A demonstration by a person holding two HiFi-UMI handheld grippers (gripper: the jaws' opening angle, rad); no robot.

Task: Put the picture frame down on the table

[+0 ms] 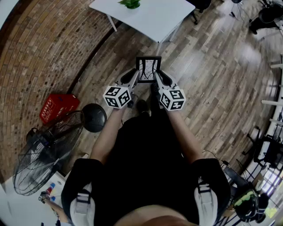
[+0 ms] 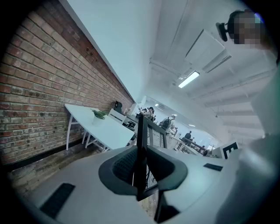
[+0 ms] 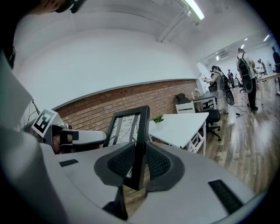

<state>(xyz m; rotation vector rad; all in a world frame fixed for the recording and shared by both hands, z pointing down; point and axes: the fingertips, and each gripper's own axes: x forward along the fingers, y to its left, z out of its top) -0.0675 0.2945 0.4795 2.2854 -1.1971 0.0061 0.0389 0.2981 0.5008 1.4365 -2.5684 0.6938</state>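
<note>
Wooden floor [image 1: 212, 88] lies below the picture frame [image 1: 148, 69], which I hold upright, short of the near corner of the white counter [image 1: 150, 17]. My left gripper [image 1: 134, 78] and right gripper [image 1: 159, 79] each clamp one side edge.

Bright ceiling strip light [image 2: 189, 79]; fisheye edges dark.

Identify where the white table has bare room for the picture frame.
The white table is bare from the green plant to its near corner and side edges; ample, it seems. Only the plant's spot is taken. The left gripper and right gripper clamp the picture frame.
</note>
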